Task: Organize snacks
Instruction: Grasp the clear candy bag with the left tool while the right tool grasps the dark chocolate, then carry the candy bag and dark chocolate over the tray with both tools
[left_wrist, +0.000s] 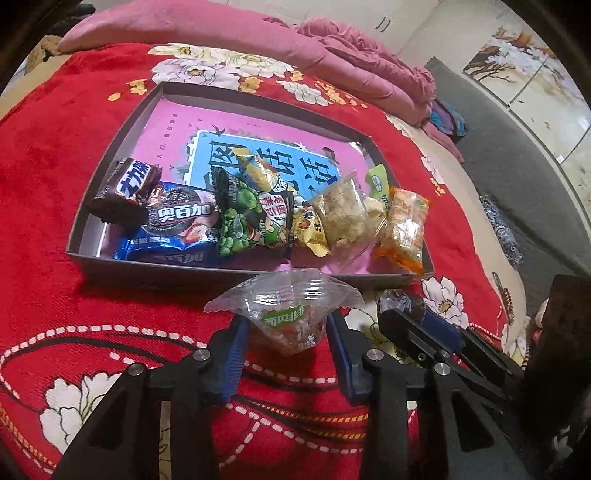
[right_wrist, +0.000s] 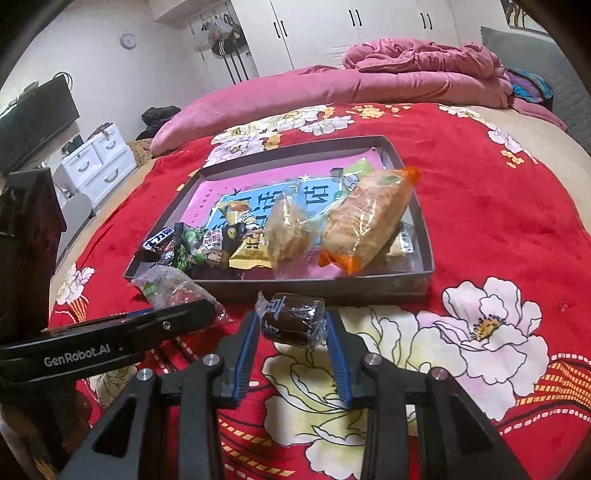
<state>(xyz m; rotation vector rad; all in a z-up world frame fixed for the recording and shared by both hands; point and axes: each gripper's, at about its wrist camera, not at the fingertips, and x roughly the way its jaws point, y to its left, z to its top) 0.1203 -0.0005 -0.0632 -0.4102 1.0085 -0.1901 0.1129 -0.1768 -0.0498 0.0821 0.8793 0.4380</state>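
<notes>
Snacks between both pairs of jaws: left gripper (left_wrist: 286, 332) clamped on clear packet (left_wrist: 286, 314), right gripper (right_wrist: 291, 330) on dark roll (right_wrist: 291, 321).

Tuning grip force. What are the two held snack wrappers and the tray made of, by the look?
Clear snack packet in the left tool: thin transparent plastic film, glossy, crinkled with serrated seal edges. Dark wrapped snack in the right tool: clear shiny film over a dark brown block, twisted at the ends. Tray: probably rigid cardboard, matte grey walls, printed paper lining.
</notes>
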